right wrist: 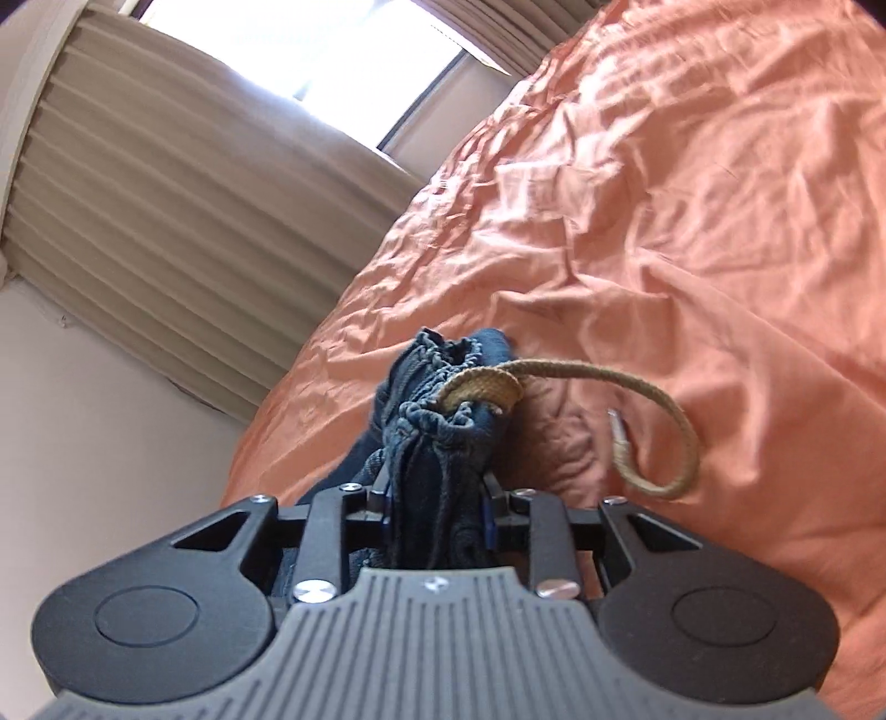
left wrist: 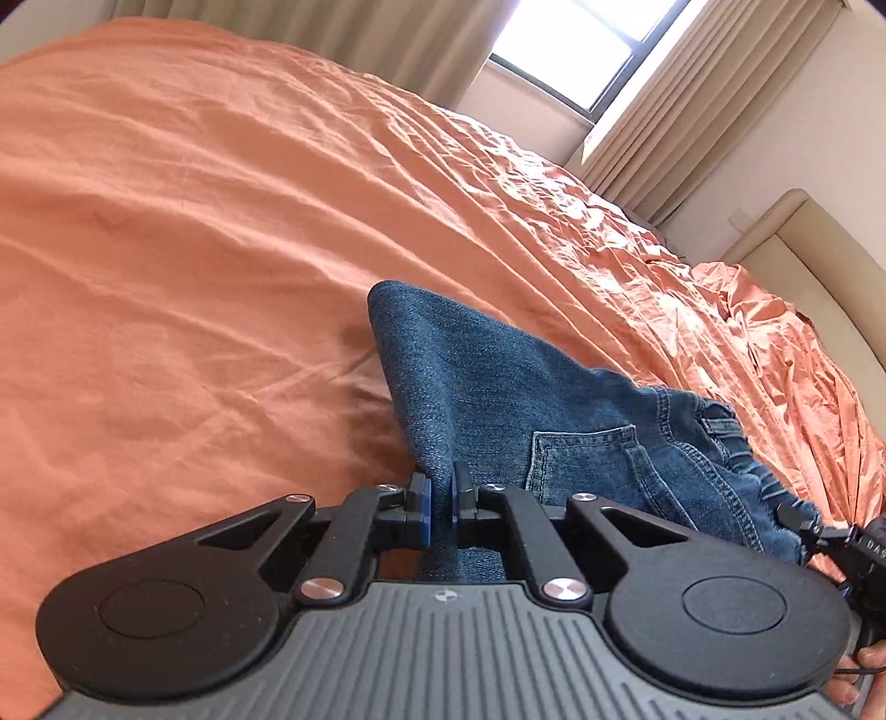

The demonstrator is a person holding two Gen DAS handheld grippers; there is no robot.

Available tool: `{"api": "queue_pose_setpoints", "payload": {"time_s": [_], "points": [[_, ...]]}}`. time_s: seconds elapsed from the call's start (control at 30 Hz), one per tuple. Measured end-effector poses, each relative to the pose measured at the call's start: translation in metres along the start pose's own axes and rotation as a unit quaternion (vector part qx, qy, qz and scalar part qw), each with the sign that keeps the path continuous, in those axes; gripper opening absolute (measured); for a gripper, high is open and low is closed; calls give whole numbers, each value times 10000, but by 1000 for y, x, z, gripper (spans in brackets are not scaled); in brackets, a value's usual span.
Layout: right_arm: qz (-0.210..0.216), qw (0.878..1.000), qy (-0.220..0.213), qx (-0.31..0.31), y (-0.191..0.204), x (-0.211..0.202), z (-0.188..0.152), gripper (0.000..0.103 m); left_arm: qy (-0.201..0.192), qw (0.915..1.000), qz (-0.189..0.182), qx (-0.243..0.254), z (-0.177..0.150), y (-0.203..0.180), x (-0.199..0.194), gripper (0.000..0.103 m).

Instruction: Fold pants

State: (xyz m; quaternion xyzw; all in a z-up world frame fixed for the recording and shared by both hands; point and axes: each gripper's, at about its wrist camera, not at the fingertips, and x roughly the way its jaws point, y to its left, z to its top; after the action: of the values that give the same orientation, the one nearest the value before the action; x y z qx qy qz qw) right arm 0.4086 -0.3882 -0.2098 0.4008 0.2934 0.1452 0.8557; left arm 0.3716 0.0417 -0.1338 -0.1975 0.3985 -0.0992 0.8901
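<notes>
The only writing showing is a fragment, "DAS", in pale letters on the right gripper [left wrist: 797, 520] where it is entering the left wrist view at the far right edge; the rest is cut off. The pants [left wrist: 498, 399] are blue denim with a stitched back pocket [left wrist: 581, 459], a belt loop and a frayed, gathered waistband — they are hanging lifted between the two grippers above the orange bedsheet [left wrist: 194, 249]. The left gripper [left wrist: 441, 509] is pinching a fold of the denim, its blue pads nearly closed on the cloth. In the right wrist view the right gripper [right wrist: 437, 512] is clamping a thick bunch of the waistband, and a tan drawstring [right wrist: 637, 399] (its tip looks metal-capped) is looping out to the right. Beyond the wrinkled sheet, beige curtains [right wrist: 166, 221] and a bright window [left wrist: 570, 39] are standing at the wall.
</notes>
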Motion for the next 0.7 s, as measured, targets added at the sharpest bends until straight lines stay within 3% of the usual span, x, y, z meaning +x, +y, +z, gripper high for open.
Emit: {"api": "queue_pose_setpoints", "payload": {"time_s": [0.2, 0.5, 0.6, 0.7], "points": [[422, 9981, 215, -404, 77, 13, -19, 23, -201, 9986, 371, 312, 29, 21, -55, 6], [960, 9911, 847, -354, 175, 82, -127, 23, -299, 9851, 1557, 666, 67, 121, -144, 6], [972, 9884, 1152, -179, 183, 101, -171, 23, -264, 9787, 1917, 686, 60, 153, -154, 6], [764, 9886, 1293, -131, 178, 107, -207, 23, -175, 9810, 1896, 369, 43, 187, -151, 6]]}}
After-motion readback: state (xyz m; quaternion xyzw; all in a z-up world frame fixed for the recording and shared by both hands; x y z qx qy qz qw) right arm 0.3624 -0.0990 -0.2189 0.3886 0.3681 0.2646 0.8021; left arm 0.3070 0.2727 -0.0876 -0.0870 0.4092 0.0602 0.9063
